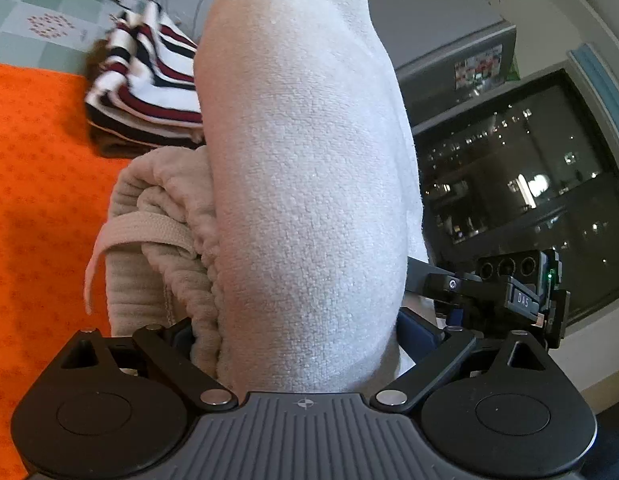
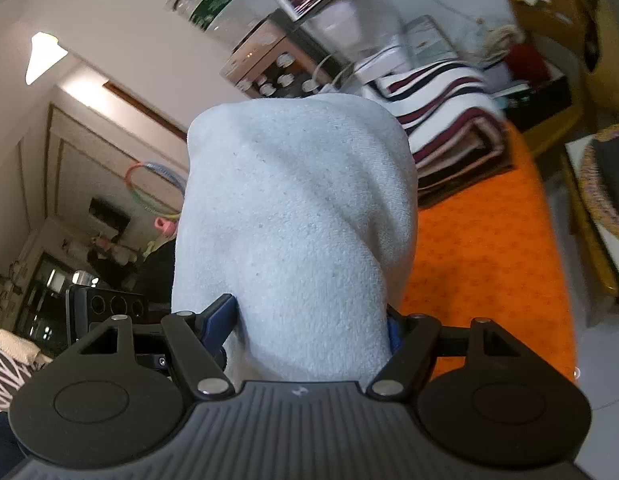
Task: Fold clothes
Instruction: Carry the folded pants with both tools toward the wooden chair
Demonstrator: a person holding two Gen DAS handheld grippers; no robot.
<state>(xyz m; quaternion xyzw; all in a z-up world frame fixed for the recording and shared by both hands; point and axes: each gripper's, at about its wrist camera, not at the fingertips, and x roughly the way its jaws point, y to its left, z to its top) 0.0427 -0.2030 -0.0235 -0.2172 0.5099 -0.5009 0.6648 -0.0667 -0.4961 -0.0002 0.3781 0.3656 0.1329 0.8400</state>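
Note:
A thick white fleece garment (image 1: 305, 184) fills the middle of the left wrist view, bulging up between the fingers. Its ribbed beige waistband and drawstring (image 1: 149, 232) hang at its left. My left gripper (image 1: 297, 344) is shut on this garment and holds it above the orange cloth. The same garment (image 2: 297, 220) fills the right wrist view, where my right gripper (image 2: 309, 332) is shut on it too. The fingertips of both are buried in the fabric. The right gripper's body (image 1: 513, 292) shows at the right of the left wrist view.
An orange patterned cloth (image 1: 37, 200) covers the table. A folded pile of red, white and navy striped clothes (image 1: 149, 92) lies at its far end, also in the right wrist view (image 2: 449, 120). A dark window (image 1: 521, 192) is at the right; a woven basket (image 2: 605, 184) stands beyond the table.

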